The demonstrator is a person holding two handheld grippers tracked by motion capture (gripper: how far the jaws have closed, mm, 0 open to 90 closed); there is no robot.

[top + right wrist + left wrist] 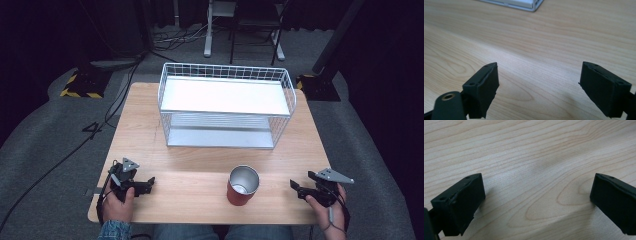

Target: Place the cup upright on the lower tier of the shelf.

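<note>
Red cylindrical metal cup with silver rim and interior (243, 185) stands upright near the front edge of your light wooden counter (200, 150), open end up, between both tongs and touching neither. White two-tier wire shelf rack (226, 105) sits behind it, well apart. Your left tongs (148, 184) and right tongs (296, 187) rest at the counter's front corners. Gripper views: both jaw pairs spread wide over bare wood (536, 170); the right gripper view catches a rack corner (529, 5).

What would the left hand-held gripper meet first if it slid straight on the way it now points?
Probably the red metal cup: the left hand-held gripper points right along the wooden table, though the exact line is uncertain.
</note>
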